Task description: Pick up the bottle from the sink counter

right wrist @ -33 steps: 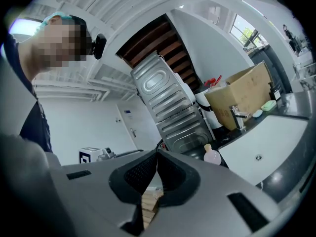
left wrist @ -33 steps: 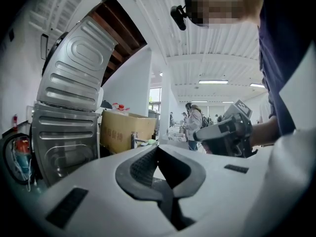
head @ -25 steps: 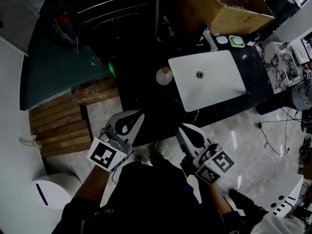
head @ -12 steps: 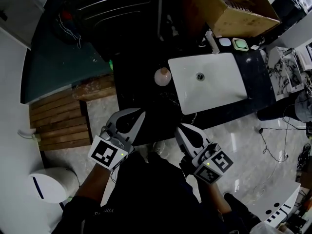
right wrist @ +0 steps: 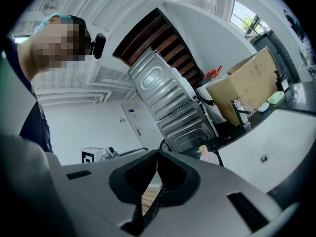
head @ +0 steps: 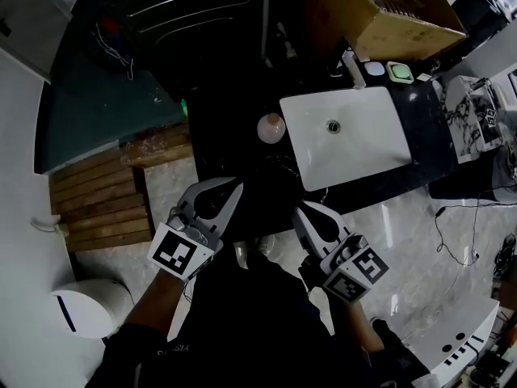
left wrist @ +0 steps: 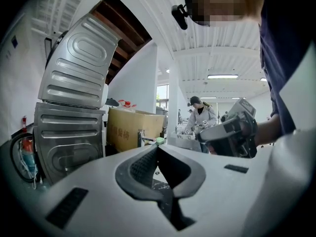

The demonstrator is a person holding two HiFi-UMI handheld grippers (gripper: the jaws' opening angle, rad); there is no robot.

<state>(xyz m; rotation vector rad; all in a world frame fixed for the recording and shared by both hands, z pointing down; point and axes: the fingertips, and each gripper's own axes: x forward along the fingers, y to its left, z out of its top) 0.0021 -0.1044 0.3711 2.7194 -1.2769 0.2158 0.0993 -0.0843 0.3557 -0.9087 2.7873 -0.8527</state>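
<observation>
In the head view the small pale pink bottle [head: 271, 127] stands upright on the dark sink counter [head: 234, 148], just left of the white basin [head: 347, 136]. Both grippers hover nearer me, over the counter's front edge and well short of the bottle. My left gripper [head: 235, 187] is shut and holds nothing, and so is my right gripper [head: 301, 212]. The right gripper view shows the bottle [right wrist: 208, 156] beyond the closed tips [right wrist: 157, 154], beside the basin [right wrist: 269, 149]. In the left gripper view the jaws [left wrist: 157, 148] meet with nothing between them; the bottle is hidden there.
A cardboard box [head: 388, 14], a faucet [head: 352, 67] and a green soap dish [head: 399, 72] sit behind the basin. A ribbed metal appliance [left wrist: 74, 107] stands to the left. Wooden slats [head: 101, 204] and a white bin [head: 85, 309] lie on the floor left. A person [left wrist: 200, 115] stands far off.
Both grippers stay shut and have shifted only slightly in the picture. The bottle has not moved.
</observation>
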